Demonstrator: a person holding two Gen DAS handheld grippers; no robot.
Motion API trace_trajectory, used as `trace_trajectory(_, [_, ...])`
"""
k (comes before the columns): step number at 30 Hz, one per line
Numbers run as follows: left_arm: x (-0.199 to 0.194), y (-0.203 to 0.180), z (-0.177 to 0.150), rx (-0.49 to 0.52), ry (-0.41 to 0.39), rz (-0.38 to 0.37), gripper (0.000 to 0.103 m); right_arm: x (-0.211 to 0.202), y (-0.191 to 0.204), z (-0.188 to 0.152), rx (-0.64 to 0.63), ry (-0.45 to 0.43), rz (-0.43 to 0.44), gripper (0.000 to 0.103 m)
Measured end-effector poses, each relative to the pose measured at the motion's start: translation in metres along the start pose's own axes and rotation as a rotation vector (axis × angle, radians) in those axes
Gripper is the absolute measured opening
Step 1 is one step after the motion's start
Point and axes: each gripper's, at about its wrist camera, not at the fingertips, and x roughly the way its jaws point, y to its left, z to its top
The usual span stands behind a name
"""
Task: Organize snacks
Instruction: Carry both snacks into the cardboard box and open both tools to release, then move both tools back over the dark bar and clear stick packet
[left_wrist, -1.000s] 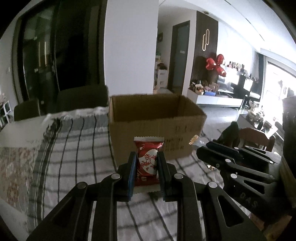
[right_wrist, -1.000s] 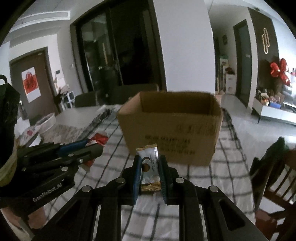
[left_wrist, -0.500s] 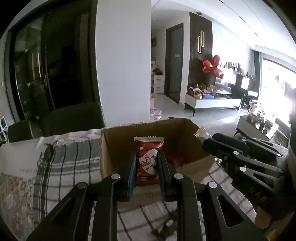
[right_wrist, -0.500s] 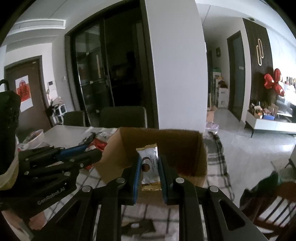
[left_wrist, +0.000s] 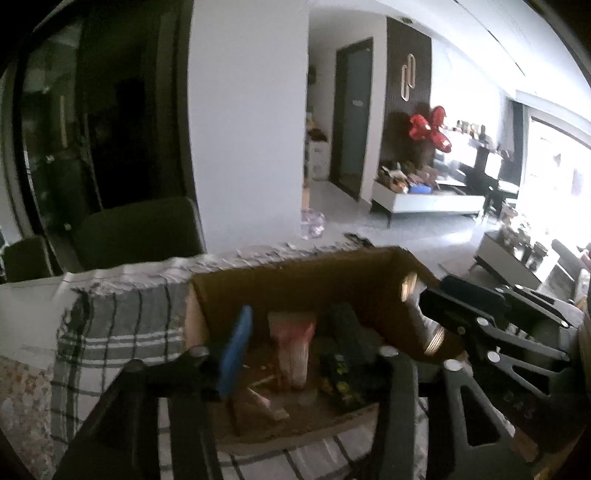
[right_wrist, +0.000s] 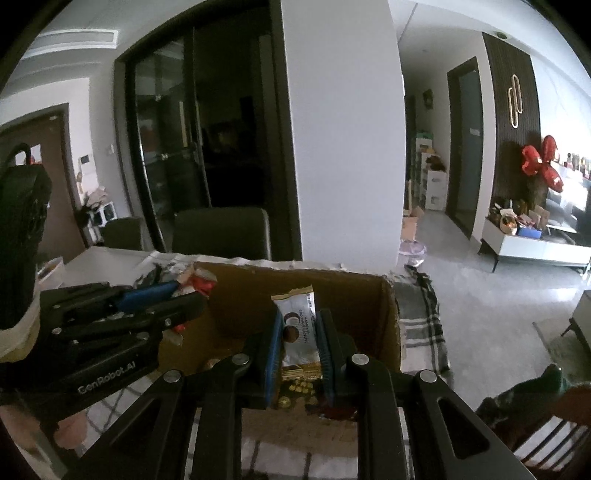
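An open cardboard box (left_wrist: 295, 284) stands on the checked tablecloth, right under both grippers. My left gripper (left_wrist: 293, 325) hangs over the box with its jaws opening. A red snack packet (left_wrist: 291, 350) shows blurred between the fingers, and neither pad touches it. My right gripper (right_wrist: 299, 347) is over the box (right_wrist: 351, 302) too. Its jaws are just opening, and its blue pads still press a white and brown snack packet (right_wrist: 297, 325) that stands upright. In each wrist view the other gripper shows beside it, the left (right_wrist: 192, 295) and the right (left_wrist: 424, 314).
Dark green packets (left_wrist: 343, 369) lie on the box floor. Loose red snacks (right_wrist: 199, 280) sit on the table left of the box. The checked cloth (left_wrist: 110, 332) covers the table. Dark chairs (left_wrist: 136, 229) stand behind it and a wooden chair (right_wrist: 554, 424) at the right.
Both grippers moved forward from in front of the box to over its opening. The left jaws spread and let go of the red packet. The right pads have parted slightly.
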Motion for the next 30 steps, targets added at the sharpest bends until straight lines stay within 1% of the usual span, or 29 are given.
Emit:
trace_trajectory(1, [-0.003,0.0,0.0,0.007,-0.008,0.005,0.05,-0.001,-0.001,-0.001,0.002,-0.006,-0.005,0.029])
trace_trajectory(3, [-0.007,0.0,-0.002,0.019,-0.013,0.01,0.051,-0.003,-0.003,-0.002,0.0,-0.011,-0.012,0.031])
trace_trajectory(11, [-0.038,-0.012,-0.022,0.093,-0.041,-0.012,0.051,-0.027,-0.002,-0.012,0.018,-0.023,-0.027,0.031])
trace_trajectory(14, [-0.049,-0.017,-0.033,0.121,-0.045,-0.038,0.051,-0.037,0.001,-0.022,0.017,-0.015,-0.05,0.031])
trace_trajectory(19, [-0.062,-0.026,-0.053,0.179,-0.043,-0.112,0.051,-0.048,0.005,-0.044,0.043,0.024,-0.033,0.031])
trace_trajectory(21, [-0.066,-0.028,-0.061,0.192,-0.043,-0.121,0.051,-0.053,0.006,-0.053,0.059,0.03,-0.044,0.031])
trace_trajectory(26, [-0.066,-0.031,-0.082,0.234,-0.032,-0.149,0.051,-0.06,0.006,-0.078,0.113,0.053,-0.082,0.031])
trace_trajectory(30, [-0.06,-0.033,-0.101,0.251,0.008,-0.208,0.051,-0.059,0.009,-0.095,0.167,0.085,-0.079,0.031])
